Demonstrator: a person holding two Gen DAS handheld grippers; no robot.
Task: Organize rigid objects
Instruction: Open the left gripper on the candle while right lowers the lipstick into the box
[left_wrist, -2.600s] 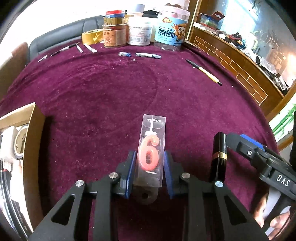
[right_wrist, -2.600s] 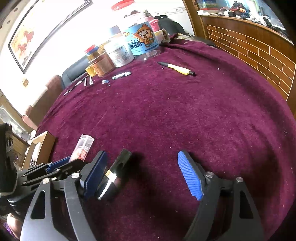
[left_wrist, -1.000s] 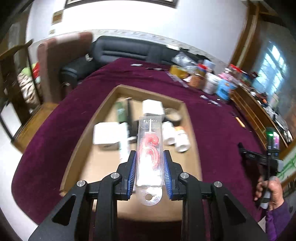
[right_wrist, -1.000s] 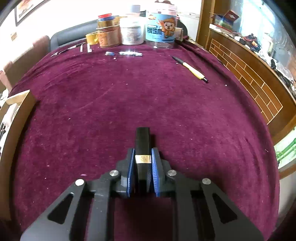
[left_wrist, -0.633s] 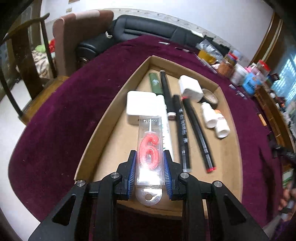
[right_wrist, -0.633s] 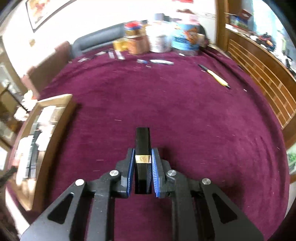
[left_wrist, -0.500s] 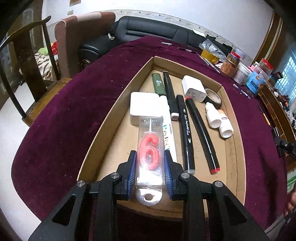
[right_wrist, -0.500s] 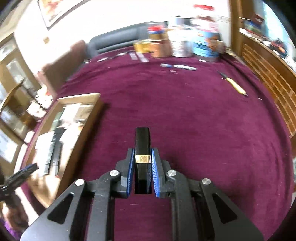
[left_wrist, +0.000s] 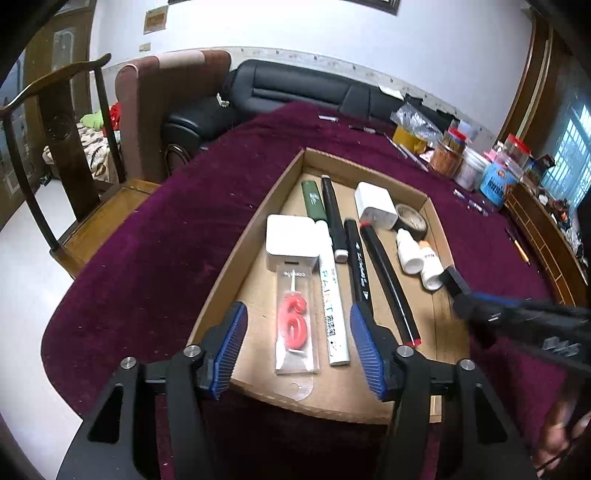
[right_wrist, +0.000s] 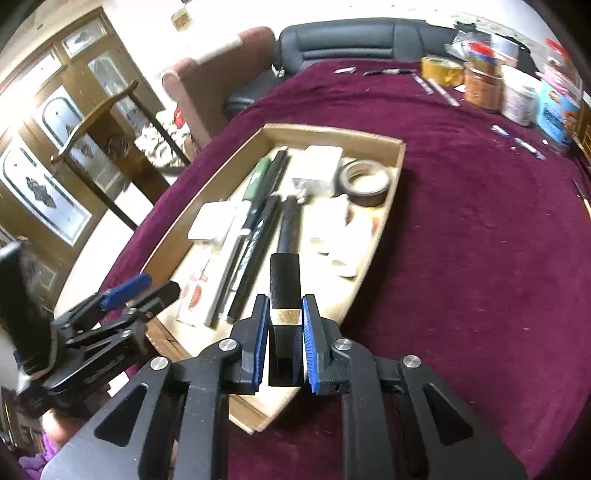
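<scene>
A clear pack with a red "6" candle (left_wrist: 294, 325) lies flat on the floor of the cardboard tray (left_wrist: 236, 254), near its front edge. My left gripper (left_wrist: 297, 314) hovers over it with its jaws opening; the pads stand apart from the pack on both sides. My right gripper (right_wrist: 284, 306) is shut on a black tube with a gold band (right_wrist: 284, 280), held above the tray's (right_wrist: 384, 221) near right part. In the left wrist view the right gripper (left_wrist: 476, 299) comes in from the right with the tube (left_wrist: 453, 277). The right wrist view shows the left gripper (right_wrist: 140, 291) at lower left.
The tray also holds a white box (left_wrist: 291, 242), a white paint marker (left_wrist: 332, 306), black markers (left_wrist: 384, 273), a white adapter (left_wrist: 376, 205), a tape roll (left_wrist: 412, 221) and two small bottles (left_wrist: 421, 254). Jars (right_wrist: 521, 96) stand at the table's far side. A wooden chair (left_wrist: 55, 122) is left.
My left jaws have opened and the candle pack now lies on the tray floor. My right gripper has swung left with the black tube, from over the cloth to over the tray.
</scene>
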